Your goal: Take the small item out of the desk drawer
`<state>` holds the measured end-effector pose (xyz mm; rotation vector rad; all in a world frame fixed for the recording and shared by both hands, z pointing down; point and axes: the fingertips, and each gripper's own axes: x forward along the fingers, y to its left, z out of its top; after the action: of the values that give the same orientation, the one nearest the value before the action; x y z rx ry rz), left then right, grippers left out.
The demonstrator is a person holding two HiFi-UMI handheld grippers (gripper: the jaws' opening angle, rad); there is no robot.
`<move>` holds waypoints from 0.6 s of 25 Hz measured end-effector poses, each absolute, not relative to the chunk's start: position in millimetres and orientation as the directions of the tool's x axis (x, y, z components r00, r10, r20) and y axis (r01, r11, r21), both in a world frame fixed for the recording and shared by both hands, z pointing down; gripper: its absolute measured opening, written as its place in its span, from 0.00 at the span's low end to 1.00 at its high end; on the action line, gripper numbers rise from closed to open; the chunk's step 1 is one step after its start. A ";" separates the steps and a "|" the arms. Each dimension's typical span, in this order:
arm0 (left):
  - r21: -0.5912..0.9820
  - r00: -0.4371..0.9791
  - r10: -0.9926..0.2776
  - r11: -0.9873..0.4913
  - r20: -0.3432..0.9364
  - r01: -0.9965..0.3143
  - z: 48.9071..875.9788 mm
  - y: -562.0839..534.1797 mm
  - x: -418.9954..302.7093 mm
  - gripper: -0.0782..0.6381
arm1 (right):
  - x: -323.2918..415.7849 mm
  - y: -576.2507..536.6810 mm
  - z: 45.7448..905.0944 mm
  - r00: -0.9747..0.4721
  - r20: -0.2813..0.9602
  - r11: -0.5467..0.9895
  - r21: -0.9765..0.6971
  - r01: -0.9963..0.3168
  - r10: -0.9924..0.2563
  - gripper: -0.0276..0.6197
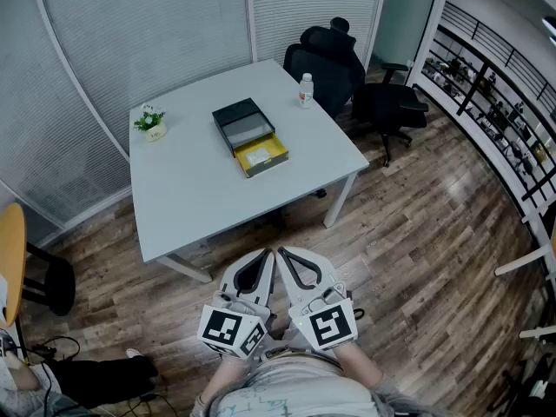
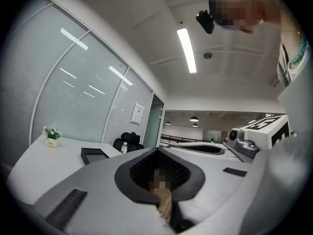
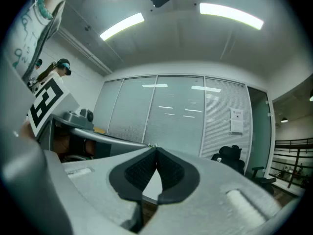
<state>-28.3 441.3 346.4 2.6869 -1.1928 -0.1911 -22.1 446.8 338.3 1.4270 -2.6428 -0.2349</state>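
Wood-plank floor (image 1: 417,233) runs under one white counter (image 1: 191,189) that stands in a corner of walls covered with pale blinds (image 1: 130,33). Two black office chairs (image 1: 326,59) sit at the counter's far side, one pushed up close to the corner and the other a little further out on the floor.

Four things stand on the counter. One dark drawer unit (image 1: 241,120) is near the middle, and its single yellow drawer (image 1: 262,156) is pulled out toward the person. One small pale item (image 1: 257,155) lies flat inside that open drawer; what it is cannot be made out. One potted plant (image 1: 150,127) stands near the left edge, well apart from the unit. One clear bottle (image 1: 306,90) with a white cap stands upright near the far edge, beside the closer chair.

Two tools are held side by side close to the person's body, over the floor and well short of the counter. The left tool (image 1: 268,254) is clenched, its jaws together at the tips with nothing between them. The right tool (image 1: 282,253) is clenched the same way and also empty. Their tips nearly meet each other. Each carries one marker cube (image 1: 230,330) at its rear, two in all.
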 end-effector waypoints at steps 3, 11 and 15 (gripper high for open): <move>0.240 0.657 -0.753 -0.645 -0.035 -0.726 342.7 439.5 -25.9 0.11 | -17.8 446.8 330.8 -0.554 -0.022 0.541 0.184 -0.821 -0.832 0.05; 0.251 0.652 -0.757 -0.639 -0.039 -0.727 347.3 441.2 -11.9 0.11 | -0.3 443.9 336.4 -0.580 -0.007 0.570 0.172 -0.803 -0.815 0.05; 0.263 0.634 -0.773 -0.617 -0.027 -0.742 357.3 442.7 -9.7 0.10 | 4.3 445.0 345.2 -0.608 0.003 0.601 0.161 -0.783 -0.794 0.05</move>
<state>-9.7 442.7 357.3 2.6283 -1.2384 -0.2027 4.3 445.0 345.2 1.3538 -2.7431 -0.2204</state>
